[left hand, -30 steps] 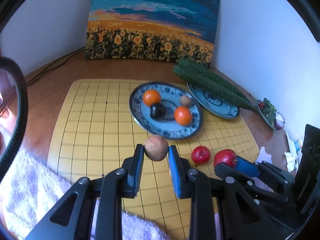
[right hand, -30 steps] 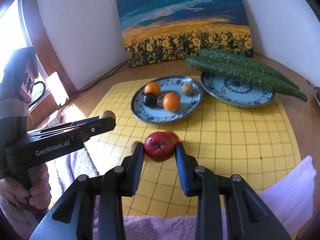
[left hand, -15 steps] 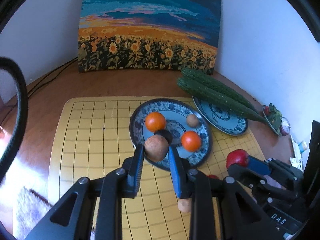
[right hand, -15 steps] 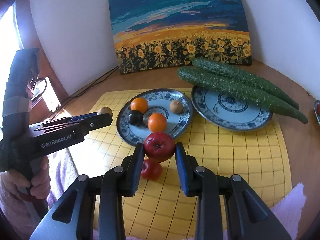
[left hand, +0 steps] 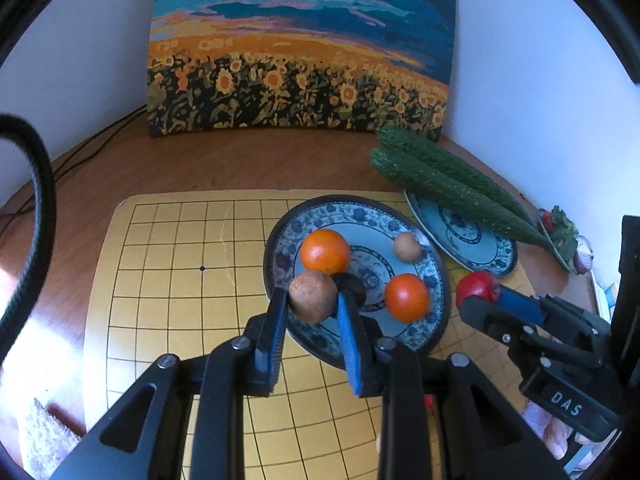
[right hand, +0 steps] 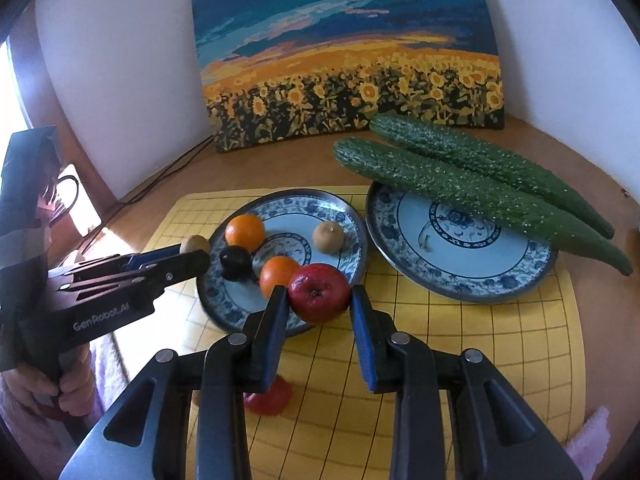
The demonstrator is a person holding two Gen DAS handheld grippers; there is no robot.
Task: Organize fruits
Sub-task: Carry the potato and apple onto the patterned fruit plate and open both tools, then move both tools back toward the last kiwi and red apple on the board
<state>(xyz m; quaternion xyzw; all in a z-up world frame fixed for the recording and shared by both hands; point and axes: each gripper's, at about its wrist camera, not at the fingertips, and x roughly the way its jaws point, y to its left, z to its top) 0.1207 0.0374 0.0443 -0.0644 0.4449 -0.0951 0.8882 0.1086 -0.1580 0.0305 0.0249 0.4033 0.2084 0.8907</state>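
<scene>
Both fruits are in hand and being carried to the blue-and-white patterned fruit plate (right hand: 352, 216) at frame centre — the delivery step. The left gripper (left hand: 313, 305) is closed on a round brown speckled fruit (left hand: 312, 297), held over the plate's near left rim. The right gripper (right hand: 319, 300) clamps a shiny red apple (right hand: 319, 298) above the plate's near edge, fingers level and pointing forward. Next, I judge — lower each over a bare patch, clear of the two oranges, then open
</scene>
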